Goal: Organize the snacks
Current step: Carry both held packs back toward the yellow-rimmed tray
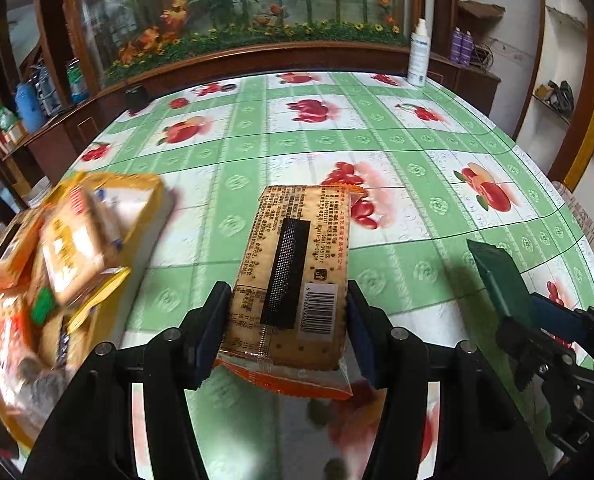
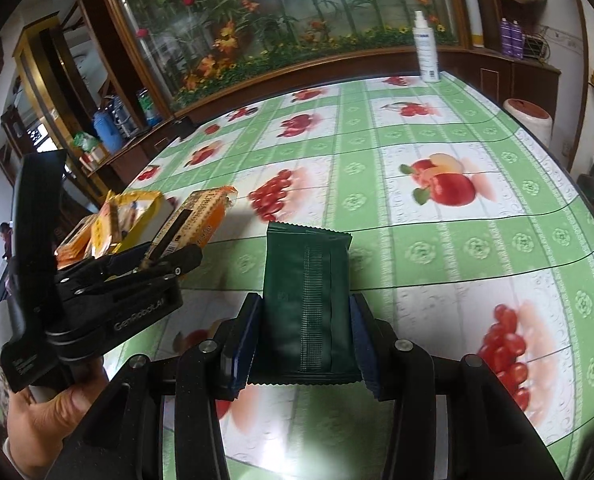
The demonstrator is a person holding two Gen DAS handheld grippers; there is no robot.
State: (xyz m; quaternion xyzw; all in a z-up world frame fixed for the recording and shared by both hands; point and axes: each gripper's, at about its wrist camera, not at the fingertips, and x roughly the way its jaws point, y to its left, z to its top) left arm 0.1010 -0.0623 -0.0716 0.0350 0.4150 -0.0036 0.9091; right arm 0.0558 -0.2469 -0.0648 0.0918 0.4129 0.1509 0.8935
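My left gripper (image 1: pixel 287 320) is shut on an orange cracker packet (image 1: pixel 297 264), held above the table with its barcode side up. The same packet shows in the right wrist view (image 2: pixel 195 220). My right gripper (image 2: pixel 305 336) is shut on a dark green snack packet (image 2: pixel 307 300), also held above the table; the packet shows at the right of the left wrist view (image 1: pixel 501 276). A yellow box (image 1: pixel 137 208) with several snack packets in it stands at the table's left edge, left of my left gripper; it also shows in the right wrist view (image 2: pixel 145 216).
The table wears a green and white fruit-print cloth (image 2: pixel 437 240). A white spray bottle (image 1: pixel 418 54) stands at the far edge, also in the right wrist view (image 2: pixel 427 50). A wooden cabinet with a floral glass panel (image 1: pixel 237 12) runs behind. A white stool (image 2: pixel 531 118) stands at the right.
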